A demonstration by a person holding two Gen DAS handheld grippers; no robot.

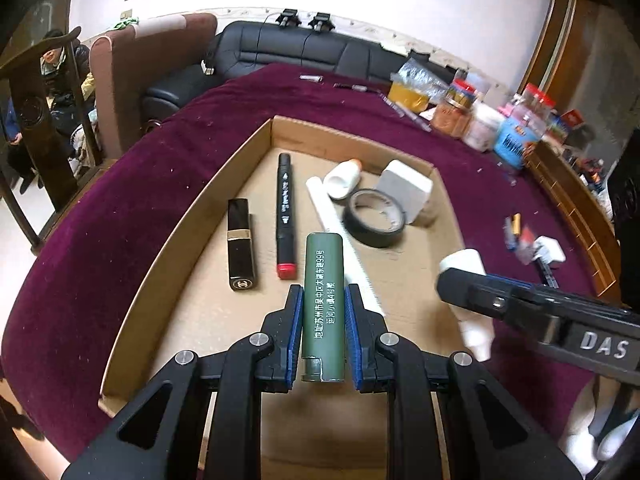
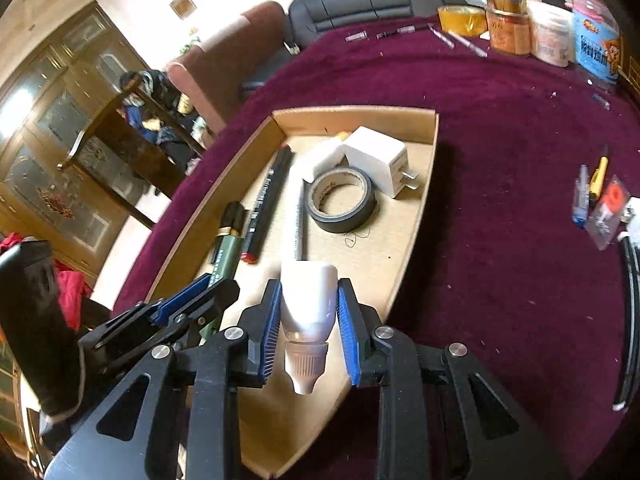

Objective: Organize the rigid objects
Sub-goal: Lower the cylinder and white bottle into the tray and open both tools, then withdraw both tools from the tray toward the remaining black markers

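My left gripper [image 1: 323,298] is shut on a green tube [image 1: 323,300] with white lettering, held over the near part of the cardboard tray [image 1: 160,248]. My right gripper [image 2: 308,300] is shut on a small white bottle [image 2: 309,300], its nozzle toward the camera, above the tray's near right edge [image 2: 416,216]. In the left wrist view that bottle [image 1: 466,268] and the right gripper's body [image 1: 540,312] come in from the right. Inside the tray lie a black lipstick [image 1: 239,244], a black marker [image 1: 285,216] with a red end, a white stick [image 1: 340,236], a black tape roll [image 1: 374,218], a white tube [image 1: 343,178] and a white charger [image 1: 406,190].
The tray sits on a purple tablecloth [image 1: 100,240]. Jars and packets [image 1: 480,120] stand along the far right edge. Small pens and a packet [image 2: 596,196] lie on the cloth to the right. A black sofa [image 1: 296,52] and a chair [image 1: 136,80] stand behind the table.
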